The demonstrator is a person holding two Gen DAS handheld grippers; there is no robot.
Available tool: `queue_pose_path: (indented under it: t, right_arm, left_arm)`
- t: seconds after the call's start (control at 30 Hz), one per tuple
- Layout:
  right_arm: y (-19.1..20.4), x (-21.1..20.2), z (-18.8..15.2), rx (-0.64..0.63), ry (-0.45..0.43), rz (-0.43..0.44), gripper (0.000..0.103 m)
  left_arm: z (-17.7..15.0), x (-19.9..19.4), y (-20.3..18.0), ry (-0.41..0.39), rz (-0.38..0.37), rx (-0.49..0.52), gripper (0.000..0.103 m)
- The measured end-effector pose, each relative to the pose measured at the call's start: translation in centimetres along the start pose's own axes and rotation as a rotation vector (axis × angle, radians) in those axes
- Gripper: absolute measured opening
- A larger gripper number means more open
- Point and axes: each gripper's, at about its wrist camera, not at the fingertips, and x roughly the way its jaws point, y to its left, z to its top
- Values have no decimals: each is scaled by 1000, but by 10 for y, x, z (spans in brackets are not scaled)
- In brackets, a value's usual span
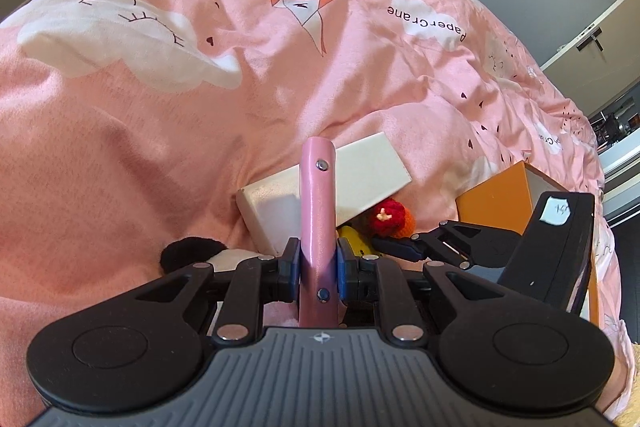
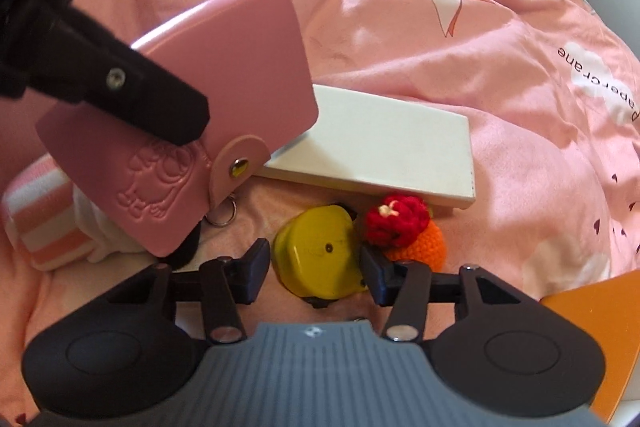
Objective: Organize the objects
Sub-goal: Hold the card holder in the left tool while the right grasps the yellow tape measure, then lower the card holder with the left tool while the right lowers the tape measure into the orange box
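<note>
On the bed, just this side of the white box [image 2: 384, 143], the yellow tape measure [image 2: 320, 251] lies directly between the right tongs [image 2: 316, 267], jaws apart and not yet pressing, while the left tongs [image 1: 318, 263] stay clear, clamped on the pink wallet [image 1: 318, 195].
</note>
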Motion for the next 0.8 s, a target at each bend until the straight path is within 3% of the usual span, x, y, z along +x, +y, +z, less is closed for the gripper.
queue_pose_path:
  t: [0.3, 0.5, 0.67, 0.8]
  right_arm:
    - [-14, -38, -2, 125, -60, 12, 26]
    - [-29, -100, -23, 297, -174, 66, 26]
    - [-54, -175, -64, 464, -302, 112, 26]
    - [-76, -233, -111, 565, -370, 63, 26]
  left_arm:
    - [-6, -14, -5, -14, -16, -1, 19]
    - [-16, -42, -24, -48, -59, 18, 19]
    - [-26, -77, -56, -83, -141, 49, 19]
    - [-39, -98, -98, -99, -235, 114, 19]
